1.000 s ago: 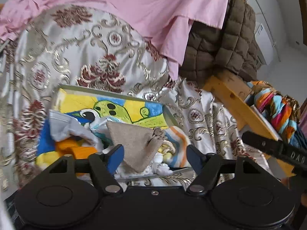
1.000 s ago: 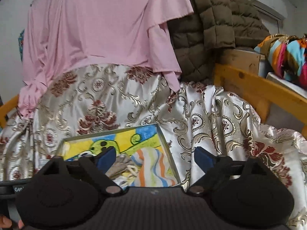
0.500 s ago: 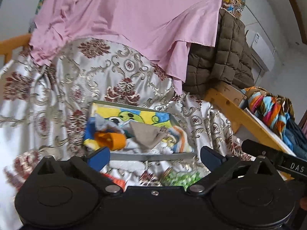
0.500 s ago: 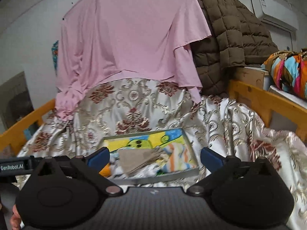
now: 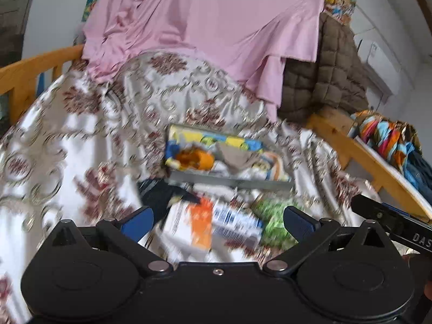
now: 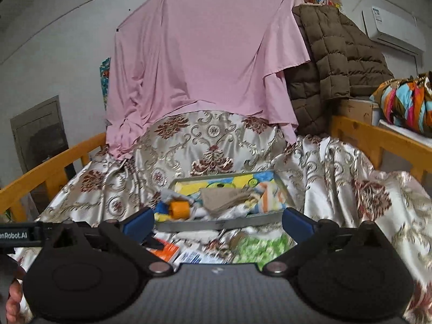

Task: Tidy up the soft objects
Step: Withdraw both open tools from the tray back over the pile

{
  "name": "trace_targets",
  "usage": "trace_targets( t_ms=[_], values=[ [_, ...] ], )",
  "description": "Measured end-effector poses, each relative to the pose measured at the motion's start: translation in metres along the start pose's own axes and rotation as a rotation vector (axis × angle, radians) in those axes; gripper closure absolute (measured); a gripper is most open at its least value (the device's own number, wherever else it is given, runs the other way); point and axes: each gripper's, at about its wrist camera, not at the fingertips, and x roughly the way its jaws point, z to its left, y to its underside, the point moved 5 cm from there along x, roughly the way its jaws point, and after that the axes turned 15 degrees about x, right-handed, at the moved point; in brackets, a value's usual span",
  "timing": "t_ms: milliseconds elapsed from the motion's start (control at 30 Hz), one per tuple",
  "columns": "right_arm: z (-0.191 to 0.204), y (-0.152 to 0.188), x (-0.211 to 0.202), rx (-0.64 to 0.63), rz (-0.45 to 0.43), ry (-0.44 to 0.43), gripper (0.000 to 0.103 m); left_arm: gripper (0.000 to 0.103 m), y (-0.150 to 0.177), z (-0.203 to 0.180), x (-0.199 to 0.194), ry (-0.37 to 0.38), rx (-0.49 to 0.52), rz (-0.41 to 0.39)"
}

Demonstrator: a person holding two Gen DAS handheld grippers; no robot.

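Note:
A shallow grey tray [image 5: 229, 182] [image 6: 216, 224] with a cartoon-printed bottom lies on the patterned bedspread. It holds a beige cloth [image 5: 236, 158] [image 6: 225, 198], an orange roll [image 5: 198, 159] [image 6: 179, 209] and a striped cloth [image 6: 270, 198]. In front of the tray lie a black item [image 5: 159, 193], a white and orange pack [image 5: 199, 226] [image 6: 167, 251] and a green-patterned soft piece [image 5: 275, 220] [image 6: 259, 247]. My left gripper [image 5: 217, 220] and my right gripper [image 6: 217, 221] are both open and empty, held back from the tray above the loose items.
The bed has orange wooden rails [image 6: 51, 170] [image 5: 378, 167] on both sides. A pink sheet [image 6: 202, 67] hangs at the back beside a brown quilted jacket [image 6: 332, 62]. A colourful bundle [image 6: 405, 102] sits at the right.
Both grippers have pulled back and up from the tray, leaving the beige cloth lying in it. The loose items in front of the tray have come into view.

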Motion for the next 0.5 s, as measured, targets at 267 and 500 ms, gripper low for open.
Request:
trace_targets(
  t_ms=[267,500],
  values=[
    [-0.012,0.051,-0.024,0.045,0.026,0.021,0.000,0.001,0.032,0.000,-0.016,-0.025,0.019,0.072],
    [-0.033,0.081,-0.033,0.131,0.069,0.048,0.000,0.001,0.042,-0.010,-0.019,-0.073,0.090,0.106]
  ],
)
